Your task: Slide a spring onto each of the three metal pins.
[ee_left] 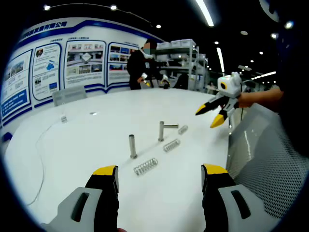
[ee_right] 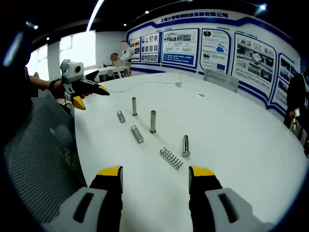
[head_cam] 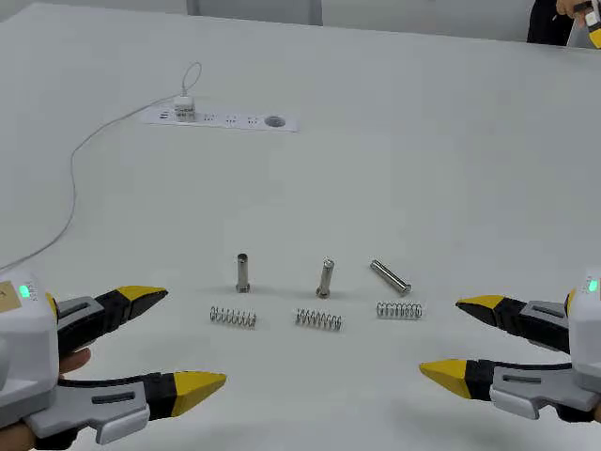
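Springs lie on the desk at 6 o'clock of their pins, seemingly paired for threading, while left tool and right tool, both released and empty, flank them at 8 and 4 o'clock.

Lab hall: poster boards, storage racks

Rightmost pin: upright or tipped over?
Tipped: the rightmost pin lies on its side, while the left pin and middle pin stand upright.
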`<state>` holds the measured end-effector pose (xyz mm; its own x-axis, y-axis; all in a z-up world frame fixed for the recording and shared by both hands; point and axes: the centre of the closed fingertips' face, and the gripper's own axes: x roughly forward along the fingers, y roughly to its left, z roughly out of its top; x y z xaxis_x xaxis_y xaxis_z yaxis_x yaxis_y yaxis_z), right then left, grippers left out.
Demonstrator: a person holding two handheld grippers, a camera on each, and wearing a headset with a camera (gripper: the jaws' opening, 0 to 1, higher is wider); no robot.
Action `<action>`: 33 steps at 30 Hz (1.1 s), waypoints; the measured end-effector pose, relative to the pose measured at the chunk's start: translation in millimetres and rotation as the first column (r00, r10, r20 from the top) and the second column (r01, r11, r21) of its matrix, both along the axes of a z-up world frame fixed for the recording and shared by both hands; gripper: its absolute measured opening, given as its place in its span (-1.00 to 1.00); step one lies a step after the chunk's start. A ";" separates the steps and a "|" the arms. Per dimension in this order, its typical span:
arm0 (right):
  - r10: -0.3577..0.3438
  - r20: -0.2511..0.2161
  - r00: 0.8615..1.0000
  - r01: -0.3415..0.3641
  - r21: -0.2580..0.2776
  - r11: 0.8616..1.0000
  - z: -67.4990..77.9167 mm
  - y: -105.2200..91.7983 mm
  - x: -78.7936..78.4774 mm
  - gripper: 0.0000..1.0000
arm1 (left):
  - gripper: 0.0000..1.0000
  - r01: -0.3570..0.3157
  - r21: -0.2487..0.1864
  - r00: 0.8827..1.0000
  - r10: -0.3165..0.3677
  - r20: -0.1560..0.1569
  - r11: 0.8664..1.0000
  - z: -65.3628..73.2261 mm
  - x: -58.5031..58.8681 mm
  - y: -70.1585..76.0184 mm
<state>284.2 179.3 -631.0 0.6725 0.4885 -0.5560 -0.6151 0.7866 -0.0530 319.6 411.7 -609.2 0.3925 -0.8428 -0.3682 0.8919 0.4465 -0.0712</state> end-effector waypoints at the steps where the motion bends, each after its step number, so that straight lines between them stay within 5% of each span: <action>1: 0.000 -0.001 1.000 0.000 -0.001 1.000 -0.5 -0.2 -0.1 0.11 | 0.43 0.000 0.001 1.000 0.000 -0.001 1.000 -0.3 -0.4 0.0; 19: 0.003 -0.002 1.000 -0.003 -0.003 1.000 -0.1 -1.2 3.0 0.09 | 0.43 -0.004 0.003 1.000 0.004 -0.003 1.000 -1.8 -2.0 -0.2; 33: -0.008 0.009 1.000 0.009 -0.016 1.000 9.4 -3.3 22.9 0.03 | 0.43 0.000 0.002 1.000 0.000 -0.004 1.000 -2.3 -1.0 -0.8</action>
<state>307.1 176.0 -621.6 0.6815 0.4737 -0.5578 -0.6079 0.7909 -0.0710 318.6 410.9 -611.5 0.3910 -0.8420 -0.3718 0.8917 0.4466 -0.0738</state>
